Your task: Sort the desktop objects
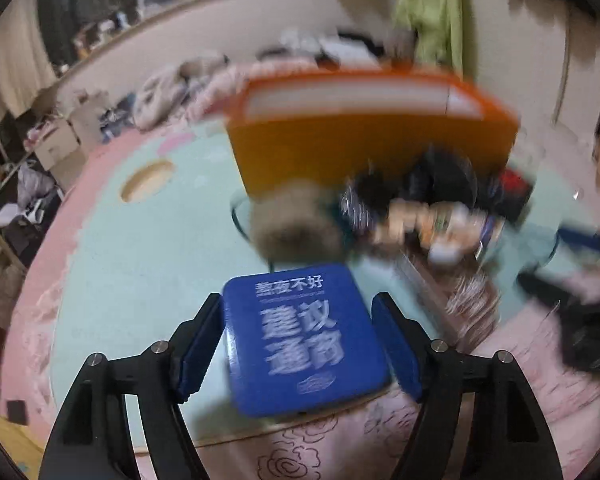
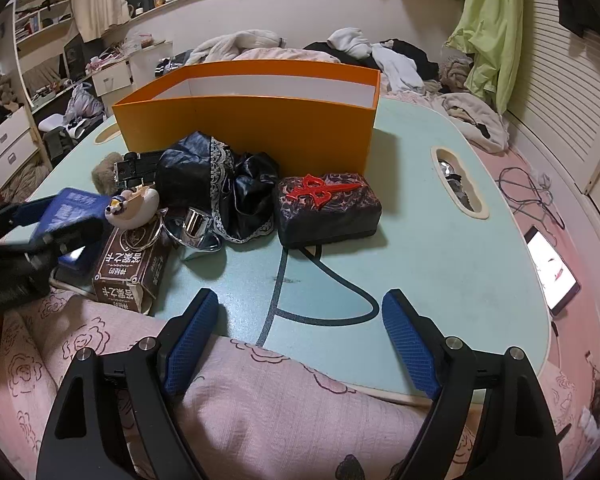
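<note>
My left gripper (image 1: 298,344) is shut on a blue tin (image 1: 302,340) with white characters, held above the pale green table (image 1: 140,264); it also shows at the left of the right wrist view (image 2: 66,210). The orange box (image 1: 364,136) (image 2: 260,120) stands open at the back of the table. In front of it lie a black lace cloth (image 2: 220,184), a dark block with a red emblem (image 2: 328,208), a brown carton (image 2: 130,276), a white duck figure (image 2: 134,210), a chrome cup (image 2: 196,226) and a furry ball (image 1: 296,228). My right gripper (image 2: 300,340) is open and empty over the table's near edge.
The table rests on a pink bedspread (image 2: 260,420). It has an oval handle slot (image 2: 458,184) on the right. A lit tablet (image 2: 552,272) and cables (image 2: 532,196) lie to the right. Clothes (image 2: 380,56) are piled behind the box. The left view is motion-blurred.
</note>
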A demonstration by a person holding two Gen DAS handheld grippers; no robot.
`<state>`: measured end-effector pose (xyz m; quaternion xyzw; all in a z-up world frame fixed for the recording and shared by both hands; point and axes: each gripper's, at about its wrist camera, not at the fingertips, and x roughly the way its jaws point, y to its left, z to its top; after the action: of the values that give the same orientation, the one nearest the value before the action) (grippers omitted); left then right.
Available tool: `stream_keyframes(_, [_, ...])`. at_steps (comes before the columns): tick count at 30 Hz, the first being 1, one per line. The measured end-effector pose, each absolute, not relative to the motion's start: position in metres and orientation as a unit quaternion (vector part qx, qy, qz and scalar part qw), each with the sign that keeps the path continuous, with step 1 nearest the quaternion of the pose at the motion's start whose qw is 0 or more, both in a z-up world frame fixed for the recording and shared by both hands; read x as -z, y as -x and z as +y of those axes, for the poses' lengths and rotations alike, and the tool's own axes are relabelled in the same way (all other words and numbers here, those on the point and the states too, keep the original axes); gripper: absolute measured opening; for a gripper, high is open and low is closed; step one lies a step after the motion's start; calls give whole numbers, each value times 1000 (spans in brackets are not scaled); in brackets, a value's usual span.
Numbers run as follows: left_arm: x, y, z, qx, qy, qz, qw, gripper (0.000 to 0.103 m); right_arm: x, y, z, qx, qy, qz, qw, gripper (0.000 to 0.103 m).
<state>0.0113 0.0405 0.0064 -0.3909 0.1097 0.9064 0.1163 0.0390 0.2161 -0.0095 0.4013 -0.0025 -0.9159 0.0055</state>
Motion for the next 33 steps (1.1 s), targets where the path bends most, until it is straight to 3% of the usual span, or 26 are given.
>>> stream_keyframes(3, [-5,-6,21,-903,398,46,155,66,9,-39,216,916,-402,-1,5,85])
stream_keyframes(11, [-10,-20,-8,-919,353,-40,172,65,6,-42,216,918,-397,-5,8,84])
stream_keyframes(15, [-22,-30,-19,-935,315,-54,151,65,-10,-56,208,933,-354,-11,66,76])
stream_keyframes(17, [-24,-31,-24,-940,304,-61,141,65,-19,-63,189,934,-343,21,96,61])
stream_keyframes(19, [-26,-32,-27,-942,300,-62,135,65,-20,-62,164,919,-365,47,139,53])
stream_keyframes(23, [-27,-34,-27,-944,296,-56,134,65,-15,-47,131,895,-408,94,151,52])
stream_keyframes(28, [-27,-33,-25,-944,296,-54,135,65,-10,-14,131,879,-455,63,130,52])
stream_keyframes(31, [-27,-34,-26,-944,295,-56,136,65,-11,-5,130,881,-451,62,128,42])
stream_keyframes(33, [-27,-35,-27,-944,295,-58,136,65,-13,-7,134,872,-464,48,148,42])
